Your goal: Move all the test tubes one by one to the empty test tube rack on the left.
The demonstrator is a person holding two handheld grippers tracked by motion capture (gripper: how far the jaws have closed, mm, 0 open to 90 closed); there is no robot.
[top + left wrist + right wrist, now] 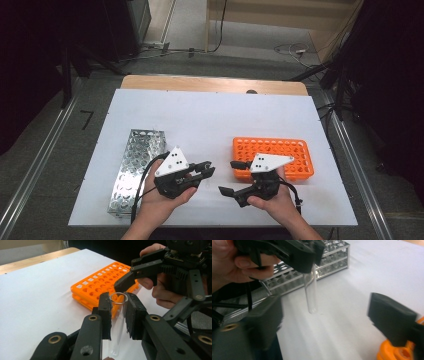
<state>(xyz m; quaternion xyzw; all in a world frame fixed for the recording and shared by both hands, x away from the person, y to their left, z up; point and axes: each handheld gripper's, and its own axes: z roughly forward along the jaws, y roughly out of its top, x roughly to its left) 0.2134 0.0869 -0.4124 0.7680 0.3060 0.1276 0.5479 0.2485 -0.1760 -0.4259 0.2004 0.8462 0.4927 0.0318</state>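
My left tongs pinch the clear glass test tube upright beside the orange plastic rack, ready for slotting; my right tongs stand spread, clear of it.

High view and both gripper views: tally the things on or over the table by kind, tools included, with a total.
Test tube racks: 2, the metal rack and the orange rack
Glass test tubes: 1, the test tube clamped in the left tool
Tools: 2, the left tool and the right tool, whose jaws stand open
Total: 5
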